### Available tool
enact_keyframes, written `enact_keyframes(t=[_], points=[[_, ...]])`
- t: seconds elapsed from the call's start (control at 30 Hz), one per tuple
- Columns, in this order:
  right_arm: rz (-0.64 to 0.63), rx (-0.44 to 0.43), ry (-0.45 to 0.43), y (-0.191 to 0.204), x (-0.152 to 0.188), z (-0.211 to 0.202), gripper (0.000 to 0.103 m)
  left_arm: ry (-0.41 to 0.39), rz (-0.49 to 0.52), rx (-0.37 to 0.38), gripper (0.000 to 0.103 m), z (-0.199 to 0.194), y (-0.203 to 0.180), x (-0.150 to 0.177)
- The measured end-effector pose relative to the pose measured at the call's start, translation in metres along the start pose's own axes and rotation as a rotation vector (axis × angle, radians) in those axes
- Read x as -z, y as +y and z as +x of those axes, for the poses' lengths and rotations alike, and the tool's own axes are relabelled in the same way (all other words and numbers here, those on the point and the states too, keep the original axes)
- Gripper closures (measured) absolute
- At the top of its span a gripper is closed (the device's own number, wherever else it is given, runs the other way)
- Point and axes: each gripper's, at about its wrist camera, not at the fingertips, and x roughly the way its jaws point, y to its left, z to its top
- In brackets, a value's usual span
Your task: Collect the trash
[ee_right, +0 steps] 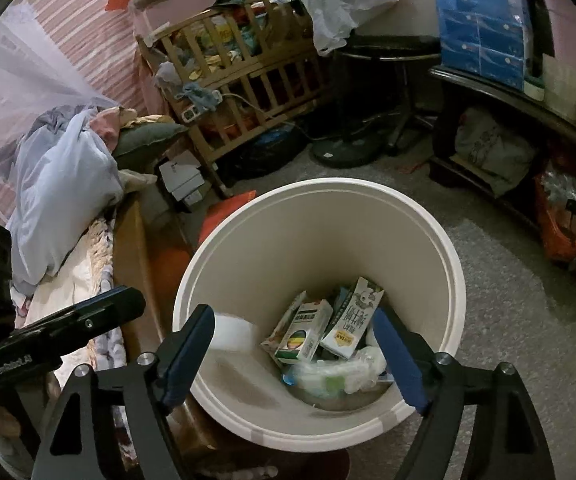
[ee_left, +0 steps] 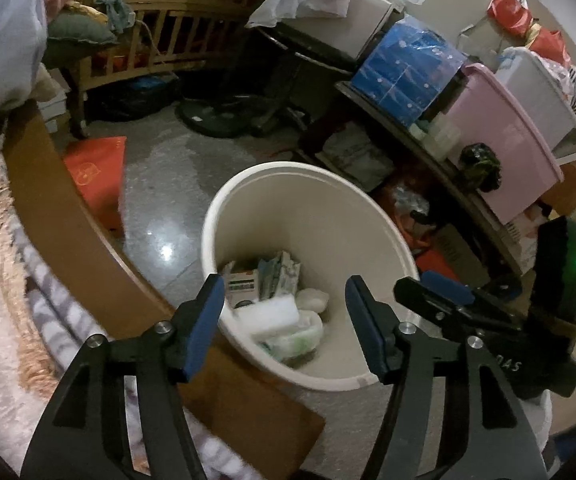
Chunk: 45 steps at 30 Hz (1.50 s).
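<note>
Trash lies at the bottom of the white bin, which stands on the speckled floor beside the bed's wooden edge: a green-and-white carton, a taller milk carton, a white foam block and crumpled plastic wrap. Left gripper hangs over the bin's near rim with its blue pads apart and nothing between them. Right gripper hangs over the same rim, jaws spread wide and empty.
</note>
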Motion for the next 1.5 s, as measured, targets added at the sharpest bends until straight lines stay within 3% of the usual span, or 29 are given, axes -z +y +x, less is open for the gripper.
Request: enact_keyframes(t=[0.1, 0.27, 0.47, 0.93, 1.5], points=[[-0.029, 0.008, -0.014, 0.007, 0.006, -0.002, 0.023, -0.018, 0.001, -0.046, 0.042, -0.008, 0.005, 0.006], [-0.121, 0.093, -0.058, 0.033, 0.015, -0.007, 0.023, -0.098, 0.016, -0.171, 0.042, -0.033, 0.010, 0.018], [-0.139, 0.101, -0.124, 0.052, 0.018, -0.022, 0.023, -0.182, 0.040, -0.318, 0.042, -0.064, 0.012, 0.035], [-0.156, 0.086, -0.272, 0.084, 0.019, -0.079, 0.023, -0.343, 0.093, -0.390, 0.042, -0.119, -0.007, 0.054], [-0.174, 0.093, -0.339, 0.100, 0.021, -0.105, 0.023, -0.418, 0.097, -0.411, 0.042, -0.144, -0.011, 0.061]])
